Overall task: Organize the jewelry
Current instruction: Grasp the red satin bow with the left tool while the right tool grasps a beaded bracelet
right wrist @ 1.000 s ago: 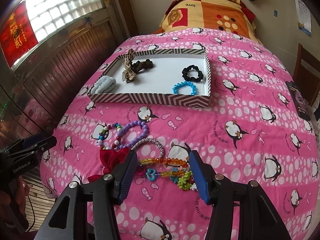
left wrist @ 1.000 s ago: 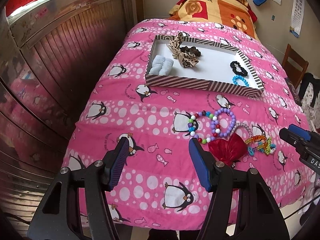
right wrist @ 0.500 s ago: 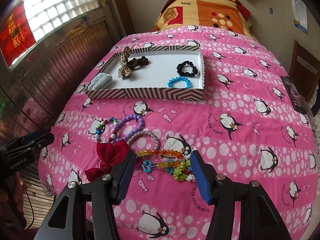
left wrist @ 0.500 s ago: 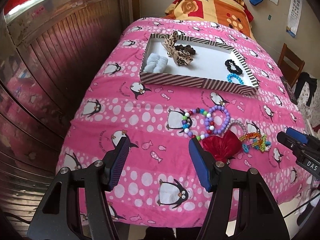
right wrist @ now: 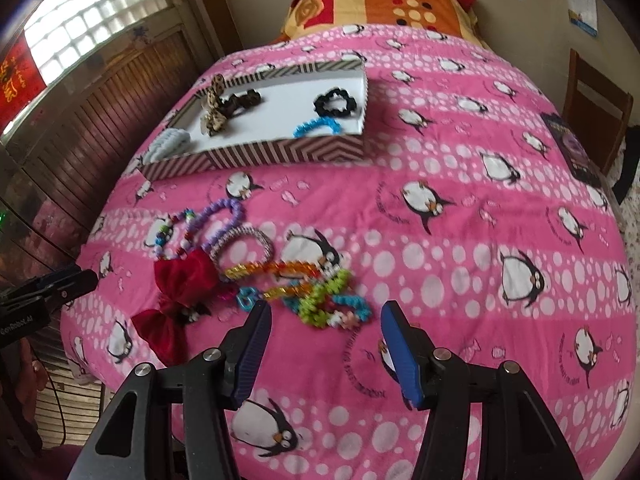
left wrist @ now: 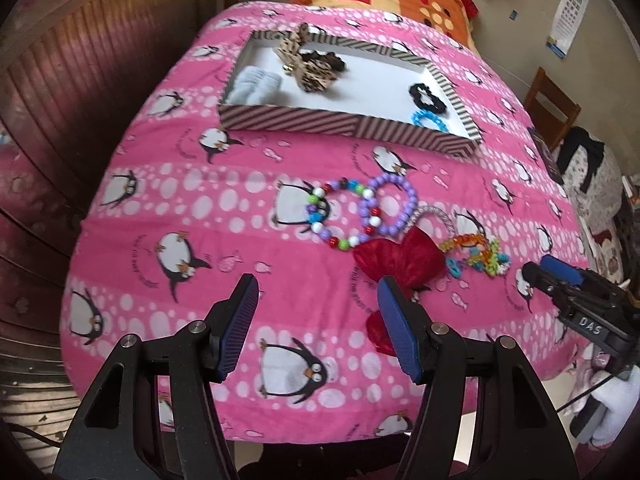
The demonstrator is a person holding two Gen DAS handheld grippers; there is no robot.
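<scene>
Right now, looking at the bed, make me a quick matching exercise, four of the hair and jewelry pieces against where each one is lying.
Things:
1. black scrunchie
2. red bow
3. leopard bow
4. purple bead bracelet

Places:
A. on the pink blanket, touching the red bow's top edge
B. in the striped tray, near its right wall
C. in the tray, beside the pale blue scrunchie
D. on the blanket, nearest the bed's foot

Pairs: 1-B, 2-D, 3-C, 4-A
</scene>
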